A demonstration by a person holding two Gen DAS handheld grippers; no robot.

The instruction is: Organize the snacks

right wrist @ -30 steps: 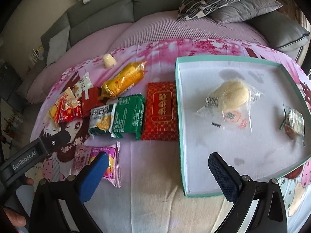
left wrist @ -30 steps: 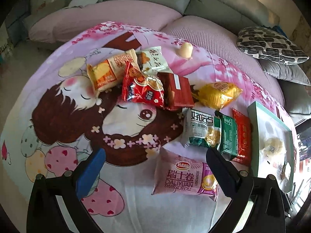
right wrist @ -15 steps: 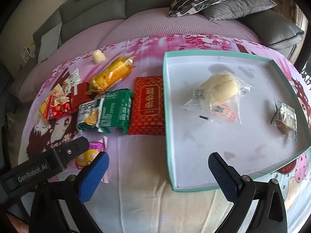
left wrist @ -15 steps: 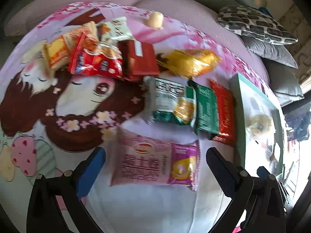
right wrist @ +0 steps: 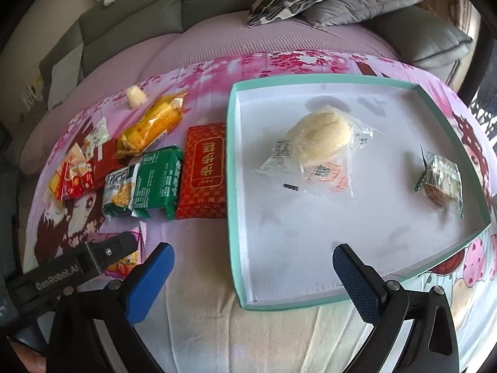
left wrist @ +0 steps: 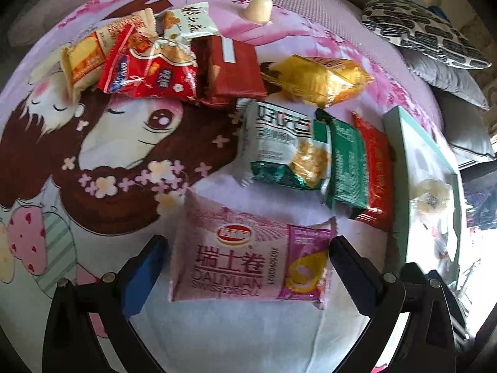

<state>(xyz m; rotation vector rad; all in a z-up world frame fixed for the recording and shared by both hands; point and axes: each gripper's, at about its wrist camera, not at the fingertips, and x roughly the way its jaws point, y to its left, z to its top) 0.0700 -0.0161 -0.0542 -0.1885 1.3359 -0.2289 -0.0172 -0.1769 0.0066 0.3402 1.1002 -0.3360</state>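
Grey sofa cushions (right wrist: 130, 28) ring a round bed draped in a pink cartoon-print sheet (left wrist: 130, 143), and that sheet carries all the snacks. Left gripper (left wrist: 245, 267) hangs spread wide over the pink Swiss roll packet (left wrist: 248, 261), blue pads on either side of it, apparently not touching (blur makes it hard to be sure). From that packet, at 1 o'clock lies a white-and-green packet (left wrist: 285, 146) overlapping a green packet (left wrist: 348, 161), with a red packet (left wrist: 376, 168) just beside. At 12 o'clock a gold packet (left wrist: 320, 80); at 11 o'clock a heap: dark red packet (left wrist: 230, 68), bright red bag (left wrist: 149, 71), orange packet (left wrist: 87, 59), white packet (left wrist: 189, 21). A small pale sweet (left wrist: 257, 9) sits apart beyond them.

Right gripper (right wrist: 251, 276) is released too, fingers wide, hovering over the near edge of the teal-rimmed tray (right wrist: 236, 217). Inside the tray, a wrapped pale bun (right wrist: 320, 136) at its 12 o'clock and a small wrapped cake (right wrist: 441, 180) at 2 o'clock, well apart.
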